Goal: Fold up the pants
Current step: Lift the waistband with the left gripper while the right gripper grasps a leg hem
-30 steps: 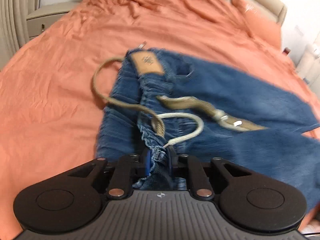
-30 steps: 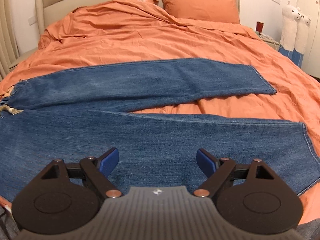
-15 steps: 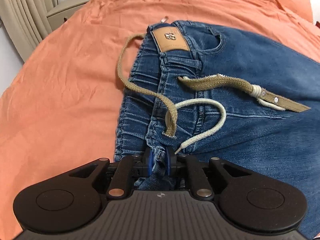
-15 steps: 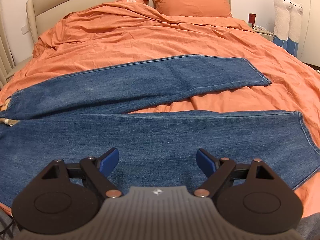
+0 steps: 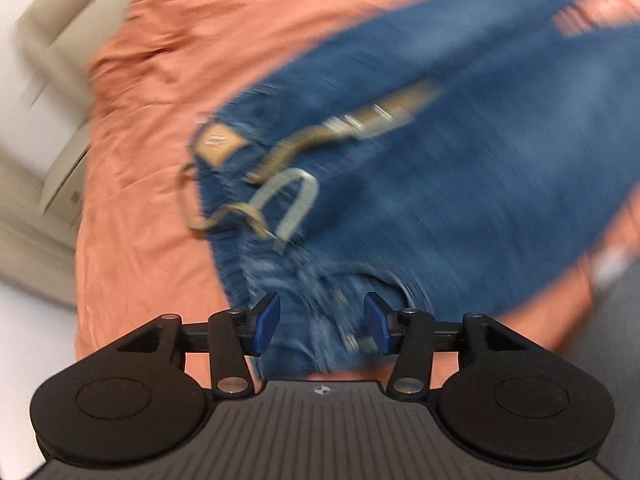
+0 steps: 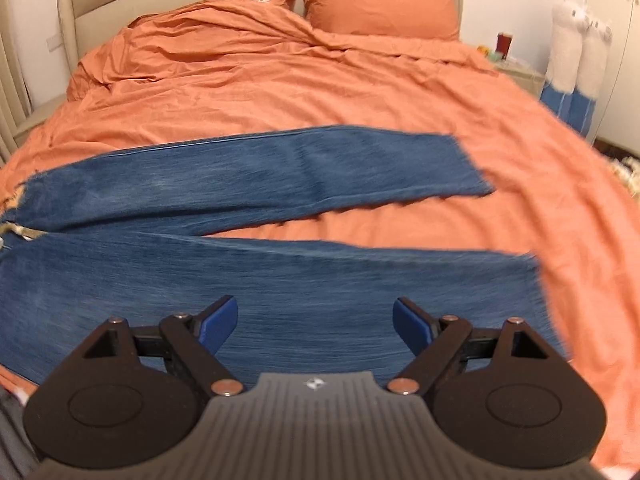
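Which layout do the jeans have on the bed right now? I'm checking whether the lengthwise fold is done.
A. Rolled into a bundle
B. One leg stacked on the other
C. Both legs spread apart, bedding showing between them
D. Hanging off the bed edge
C: in the right wrist view the far leg and near leg lie flat with a wedge of orange bedding between them.

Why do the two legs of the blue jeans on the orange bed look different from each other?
The far leg of the blue denim jeans lies higher up the orange bed cover, while the near leg lies right under the open right gripper. The far leg slants away, so a wedge of cover shows between them. The near leg looks wider, being closer to the camera. Both lie flat, are the same blue denim, and join at the left.
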A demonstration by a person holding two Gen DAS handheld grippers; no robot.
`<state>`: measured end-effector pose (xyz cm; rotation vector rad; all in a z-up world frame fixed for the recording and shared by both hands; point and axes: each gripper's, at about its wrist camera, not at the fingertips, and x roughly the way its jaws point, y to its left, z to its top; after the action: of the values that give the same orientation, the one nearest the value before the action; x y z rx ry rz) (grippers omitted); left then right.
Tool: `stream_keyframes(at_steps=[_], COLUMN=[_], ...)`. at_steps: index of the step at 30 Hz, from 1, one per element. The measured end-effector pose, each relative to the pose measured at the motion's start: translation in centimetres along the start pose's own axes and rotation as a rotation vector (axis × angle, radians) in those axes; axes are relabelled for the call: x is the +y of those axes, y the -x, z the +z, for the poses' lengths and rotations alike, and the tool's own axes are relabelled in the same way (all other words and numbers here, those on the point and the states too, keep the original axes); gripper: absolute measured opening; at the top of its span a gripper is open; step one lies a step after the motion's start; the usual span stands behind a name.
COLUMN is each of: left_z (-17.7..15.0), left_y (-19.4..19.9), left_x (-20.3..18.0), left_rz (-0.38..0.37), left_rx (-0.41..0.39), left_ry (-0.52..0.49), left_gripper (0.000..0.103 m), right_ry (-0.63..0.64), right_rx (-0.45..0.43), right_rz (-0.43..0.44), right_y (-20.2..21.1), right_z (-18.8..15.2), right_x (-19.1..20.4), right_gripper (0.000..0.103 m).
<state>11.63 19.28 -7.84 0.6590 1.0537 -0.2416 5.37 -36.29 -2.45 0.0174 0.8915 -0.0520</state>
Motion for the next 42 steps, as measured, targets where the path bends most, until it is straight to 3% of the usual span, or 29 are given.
stream_keyframes(at_steps=[2, 5, 8, 12, 14, 17, 20, 23, 25, 26, 34, 40, 42], left_z=[-0.6, -1.3, -1.8, -1.1, -0.8, -0.3, 0.0, 0.9, 1.6, 1.9, 2.9, 3.2, 3.4], left_y=[-0.5, -2.0, -3.5, -5.1, -5.1, -3.8, -2.0, -0.3, 0.3, 0.5, 0.2, 0.1, 0.0], left_x=[-2.0, -4.5, -6.1, -7.3, -7.1, -5.7, -4.4, -3.3, -3.0, -3.0, -3.3, -3.3, -3.2], left_rz=[0.002, 0.006, -0.004, 0.006, -0.002, -0.028, 0.009, 0.051, 0.072, 0.084, 0.153, 0.174, 0.177], left_rx=[0.050, 0.105, 0.127, 0.125, 0.129, 0.092, 0.027, -0.031, -0.044, -0.041, 0.022, 0.053, 0.059], left_ry=[-0.131, -0.249, -0.316, -0.356, -0.317, -0.205, -0.074, 0.057, 0.127, 0.149, 0.266, 0.314, 0.328], left_gripper=[0.057, 0.059, 0.063, 0.060, 0.036, 0.024, 0.020, 0.018, 0.018, 0.018, 0.018, 0.018, 0.018], right_ry=[0.019, 0.005, -0.041, -0.043, -0.004, 0.112, 0.278, 0.448, 0.559, 0.633, 1.162, 1.259, 1.267], right_rx=[-0.008, -0.013, -0.007, -0.012, -0.030, -0.051, -0.041, 0.036, 0.112, 0.147, 0.237, 0.161, 0.177], right_rz=[-0.035, -0.065, -0.077, -0.110, -0.132, -0.155, -0.164, -0.173, -0.174, -0.179, -0.152, -0.130, -0.111], right_y=[1.0, 2.6, 4.0, 5.8, 6.6, 7.5, 6.7, 4.0, 1.6, 0.2, -4.6, -5.0, -5.3], right_z=[0.1, 0.1, 0.1, -0.5, -0.9, -1.9, -3.5, -5.6, -7.1, -7.9, -11.7, -11.9, -11.8], right_x=[-1.7, -4.4, -7.2, -10.3, -11.6, -13.2, -14.2, -14.9, -15.4, -15.4, -13.9, -13.6, -13.7], right_gripper=[0.081, 0.081, 0.081, 0.073, 0.072, 0.070, 0.063, 0.047, 0.029, 0.027, 0.026, 0.025, 0.012])
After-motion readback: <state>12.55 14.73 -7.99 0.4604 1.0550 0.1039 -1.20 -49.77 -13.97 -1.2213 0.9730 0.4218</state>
